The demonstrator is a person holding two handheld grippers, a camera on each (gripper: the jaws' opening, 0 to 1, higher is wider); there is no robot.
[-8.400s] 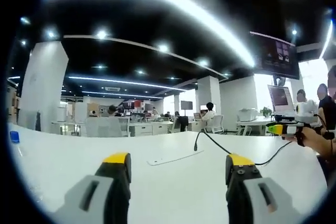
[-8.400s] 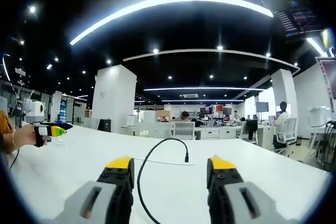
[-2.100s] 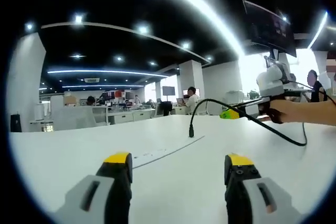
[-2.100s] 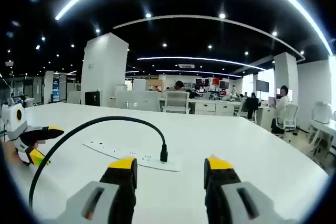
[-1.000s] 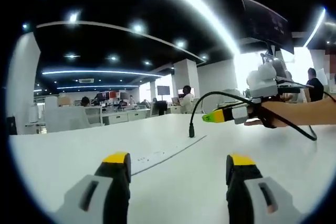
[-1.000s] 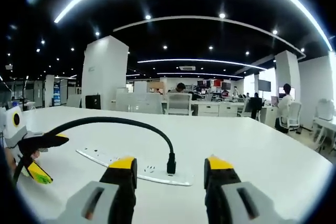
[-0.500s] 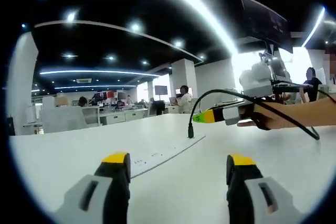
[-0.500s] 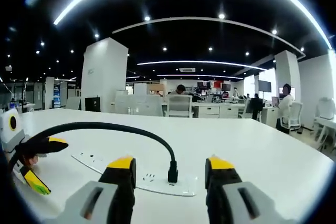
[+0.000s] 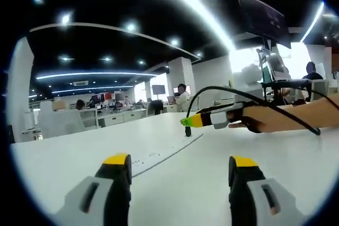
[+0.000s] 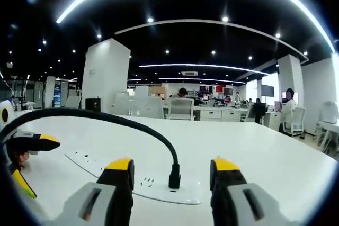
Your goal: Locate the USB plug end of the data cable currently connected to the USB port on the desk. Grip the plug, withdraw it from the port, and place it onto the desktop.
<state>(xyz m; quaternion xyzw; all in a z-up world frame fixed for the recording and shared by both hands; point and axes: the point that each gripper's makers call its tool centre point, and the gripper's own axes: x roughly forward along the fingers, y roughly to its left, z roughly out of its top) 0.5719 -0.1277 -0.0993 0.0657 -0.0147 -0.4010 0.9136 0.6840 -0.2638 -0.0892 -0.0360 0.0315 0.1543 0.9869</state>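
On the white bench, USB plug stands upright in the power strip, between right gripper fingers, spread wide, untouched. Left gripper fingers also wide apart, holding nothing, well back.

My left gripper view sits low over the white desk, looking along it between its own jaws toward the open office; the socket strip runs ahead and the right gripper enters from the right. My right gripper view looks from the other side — close to the same socket strip, with the USB plug just ahead between its jaws, and the left gripper at its left edge. Both views share strip, desk and cable.
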